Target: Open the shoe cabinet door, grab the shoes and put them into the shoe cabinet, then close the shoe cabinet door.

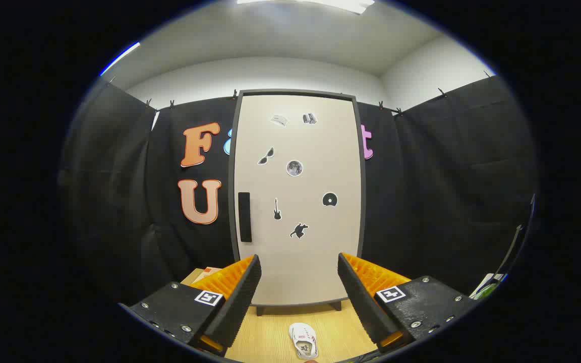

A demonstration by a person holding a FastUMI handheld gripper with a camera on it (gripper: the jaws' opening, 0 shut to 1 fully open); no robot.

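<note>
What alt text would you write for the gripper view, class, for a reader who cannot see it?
A shoe cabinet stands ahead with its sticker-dotted door closed and a dark handle near one edge. The open claw holds nothing; one white shoe lies on the wooden table between its fingers.

No readable text: shoe cabinet door stickers pictorial only; shoe marking illegible.

Black cloth booth walls, white room wall above, ceiling light, wooden tabletop
</note>
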